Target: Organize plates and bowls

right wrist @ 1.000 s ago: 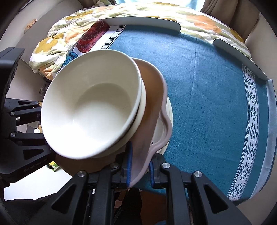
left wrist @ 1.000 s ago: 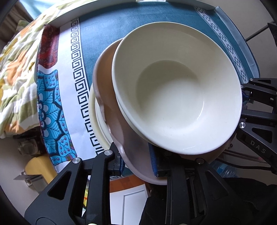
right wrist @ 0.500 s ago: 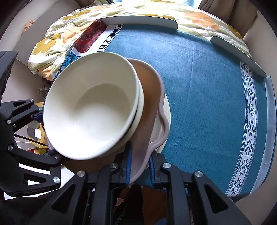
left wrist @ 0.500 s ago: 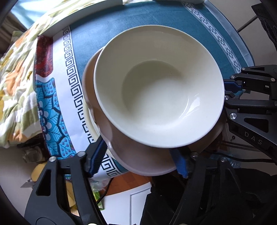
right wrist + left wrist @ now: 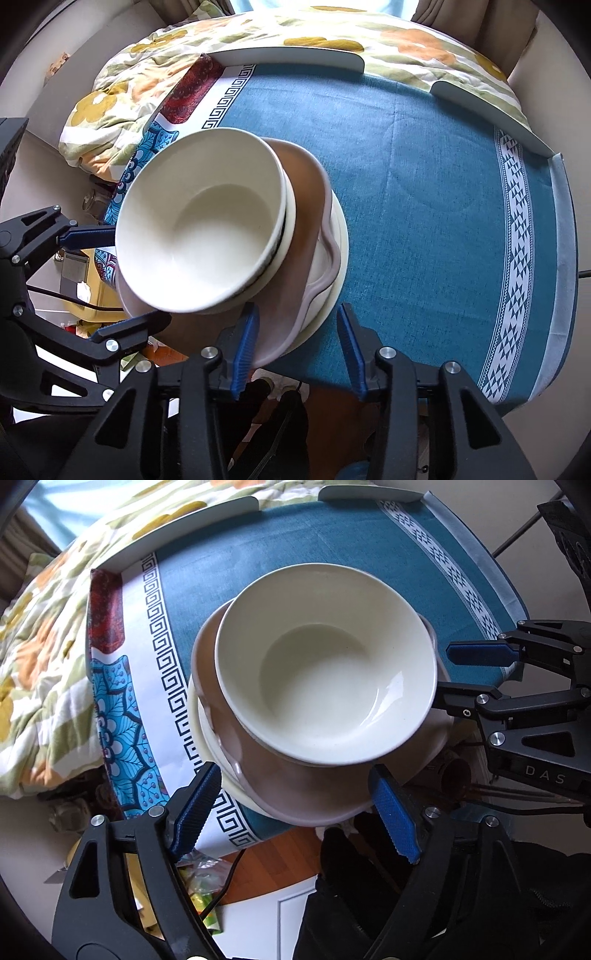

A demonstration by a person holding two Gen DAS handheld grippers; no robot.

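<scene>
A stack stands near the table's front edge: a cream plate [image 5: 207, 746] at the bottom, a pinkish-brown wavy-rimmed plate [image 5: 295, 794] on it, and white bowls [image 5: 325, 664] nested on top. The stack also shows in the right wrist view: bowls [image 5: 207, 229], pinkish-brown plate [image 5: 306, 206], cream plate [image 5: 341, 240]. My left gripper [image 5: 295, 812] is open, its blue-padded fingers either side of the stack's near rim, clear of it. My right gripper [image 5: 297, 343] is open, its fingers astride the plates' edge without touching.
A round table under a teal cloth [image 5: 424, 184] with white patterned borders. White guard rails [image 5: 288, 55] line the far edge. A floral quilt [image 5: 147, 66] lies beyond. Clutter and a yellow box [image 5: 92, 295] sit on the floor below the table's left edge.
Both grippers have opened and let go of the pinkish-brown plate, then drawn back a little. The stack now rests on the table.
</scene>
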